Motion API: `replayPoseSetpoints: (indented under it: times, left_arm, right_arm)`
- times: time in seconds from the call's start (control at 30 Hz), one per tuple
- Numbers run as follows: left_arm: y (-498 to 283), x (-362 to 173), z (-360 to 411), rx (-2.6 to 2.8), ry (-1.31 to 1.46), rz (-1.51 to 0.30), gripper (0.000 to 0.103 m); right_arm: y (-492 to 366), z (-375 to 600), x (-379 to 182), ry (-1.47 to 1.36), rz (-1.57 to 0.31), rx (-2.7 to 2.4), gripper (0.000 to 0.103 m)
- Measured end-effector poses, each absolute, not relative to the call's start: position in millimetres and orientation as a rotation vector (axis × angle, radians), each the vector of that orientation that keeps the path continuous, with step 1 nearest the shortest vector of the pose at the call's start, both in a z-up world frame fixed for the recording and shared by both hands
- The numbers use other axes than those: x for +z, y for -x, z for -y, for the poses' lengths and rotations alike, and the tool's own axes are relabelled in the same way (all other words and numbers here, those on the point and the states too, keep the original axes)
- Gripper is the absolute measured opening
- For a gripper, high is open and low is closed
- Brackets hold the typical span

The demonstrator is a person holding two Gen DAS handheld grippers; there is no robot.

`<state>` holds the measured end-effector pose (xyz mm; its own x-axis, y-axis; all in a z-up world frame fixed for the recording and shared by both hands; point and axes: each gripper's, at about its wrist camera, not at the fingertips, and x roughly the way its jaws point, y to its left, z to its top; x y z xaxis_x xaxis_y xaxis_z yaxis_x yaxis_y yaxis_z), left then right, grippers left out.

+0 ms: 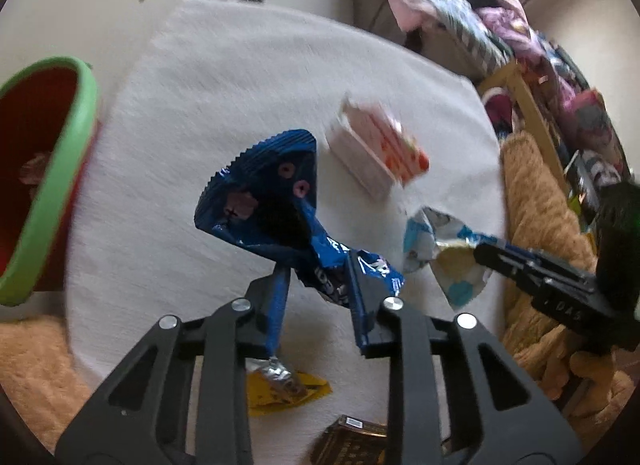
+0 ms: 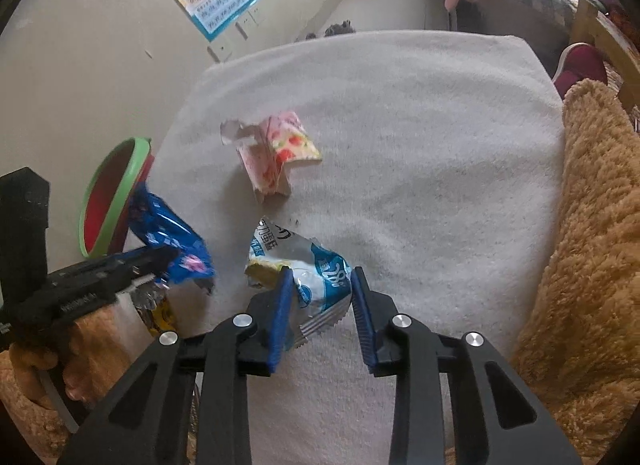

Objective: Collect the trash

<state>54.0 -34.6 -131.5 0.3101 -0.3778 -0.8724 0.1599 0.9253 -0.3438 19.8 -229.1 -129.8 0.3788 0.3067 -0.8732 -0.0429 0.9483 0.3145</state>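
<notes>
- Five pieces of trash show: blue wrapper (image 1: pixel 272 201), white-and-blue wrapper (image 2: pixel 316 277), pink carton (image 2: pixel 276 153), yellow wrapper (image 1: pixel 288 389), dark box (image 1: pixel 352 441).
- Left gripper (image 1: pixel 320 265), angled down, clamps the crinkled blue wrapper above the white towel (image 1: pixel 240 85), beside one red bin (image 1: pixel 48 169) with a green rim.
- Right gripper (image 2: pixel 318 285), angled down, pinches the foil-lined white-and-blue wrapper on the towel.
</notes>
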Motion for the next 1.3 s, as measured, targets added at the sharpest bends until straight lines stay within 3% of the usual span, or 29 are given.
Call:
replayPoseSetpoints:
  times: [0.57, 1.3]
  left_arm:
    - [-56.7, -66.3, -42.8, -0.201, 0.266, -0.992, 0.026]
    - [-54.4, -63.3, -96.5, -0.09, 0.284, -0.948, 0.026]
  right_arm:
    - [-22.9, 205.2, -91.2, -0.219, -1.051, 0.266, 0.028]
    - [-52.4, 114.7, -67.4, -0.129, -1.018, 0.437, 0.028]
